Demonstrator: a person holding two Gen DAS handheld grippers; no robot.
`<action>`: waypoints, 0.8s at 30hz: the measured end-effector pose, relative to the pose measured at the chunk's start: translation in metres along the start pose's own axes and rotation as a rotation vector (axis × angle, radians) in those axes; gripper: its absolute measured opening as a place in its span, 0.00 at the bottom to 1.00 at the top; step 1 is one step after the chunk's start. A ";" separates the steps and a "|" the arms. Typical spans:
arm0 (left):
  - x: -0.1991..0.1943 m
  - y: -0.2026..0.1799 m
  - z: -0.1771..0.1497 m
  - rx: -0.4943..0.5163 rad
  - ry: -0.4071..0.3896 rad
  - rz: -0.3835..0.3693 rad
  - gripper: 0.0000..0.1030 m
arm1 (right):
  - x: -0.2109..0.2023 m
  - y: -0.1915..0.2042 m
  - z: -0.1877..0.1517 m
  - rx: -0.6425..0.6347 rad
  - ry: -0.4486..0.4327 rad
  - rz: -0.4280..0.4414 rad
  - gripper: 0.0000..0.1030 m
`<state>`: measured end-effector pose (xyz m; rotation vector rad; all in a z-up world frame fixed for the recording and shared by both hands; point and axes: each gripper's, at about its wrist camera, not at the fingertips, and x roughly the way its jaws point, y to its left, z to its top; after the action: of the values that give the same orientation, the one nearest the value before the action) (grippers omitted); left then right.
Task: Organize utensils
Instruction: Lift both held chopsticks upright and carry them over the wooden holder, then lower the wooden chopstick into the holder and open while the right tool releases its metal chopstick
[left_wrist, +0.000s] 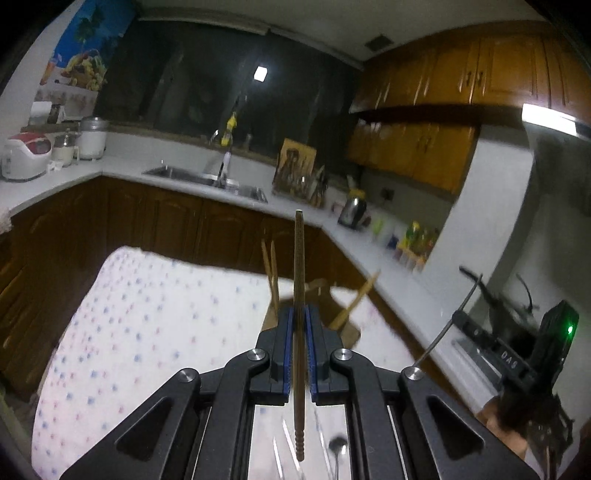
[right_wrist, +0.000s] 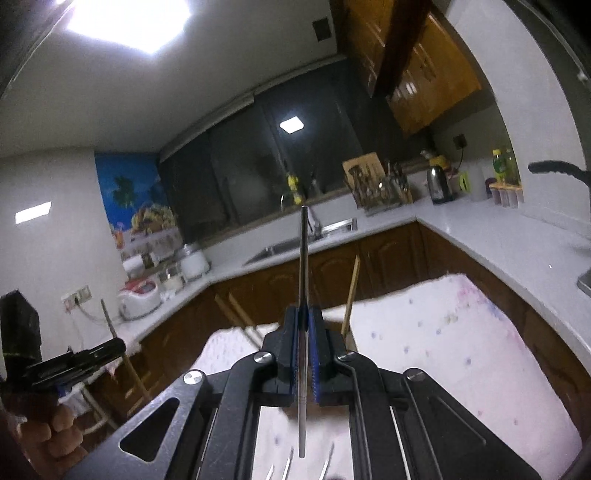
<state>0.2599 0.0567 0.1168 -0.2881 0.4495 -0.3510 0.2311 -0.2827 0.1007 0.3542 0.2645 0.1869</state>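
Observation:
My left gripper (left_wrist: 299, 314) is shut on a brown wooden chopstick (left_wrist: 299, 258) that stands upright between the blue pads, its ridged tip pointing down. My right gripper (right_wrist: 303, 314) is shut on a thin metal chopstick (right_wrist: 304, 258), also upright. Both are held above a table with a white dotted cloth (left_wrist: 147, 332). Wooden utensils (left_wrist: 271, 273) stick up from a holder behind the left gripper. Fork tines (right_wrist: 288, 467) and a spoon (left_wrist: 338, 448) lie on the cloth below. The right gripper also shows at the right edge of the left wrist view (left_wrist: 517, 354).
A white L-shaped kitchen counter (left_wrist: 122, 166) runs behind, with a sink (left_wrist: 207, 177), rice cooker (left_wrist: 26, 155), kettle (left_wrist: 352, 212), knife rack (right_wrist: 380, 184) and bottles. Brown cabinets stand below and above. The dotted cloth also shows in the right wrist view (right_wrist: 443, 350).

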 end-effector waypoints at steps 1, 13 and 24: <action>0.005 0.001 0.006 -0.007 -0.023 -0.005 0.05 | 0.006 -0.002 0.006 0.005 -0.016 -0.002 0.05; 0.089 0.010 0.024 -0.040 -0.210 0.028 0.05 | 0.068 -0.014 0.054 0.009 -0.098 -0.018 0.05; 0.165 0.003 -0.014 -0.013 -0.225 0.072 0.05 | 0.110 -0.036 0.028 0.031 -0.046 -0.050 0.06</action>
<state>0.3930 -0.0070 0.0426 -0.3197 0.2408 -0.2422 0.3485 -0.2999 0.0879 0.3817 0.2309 0.1254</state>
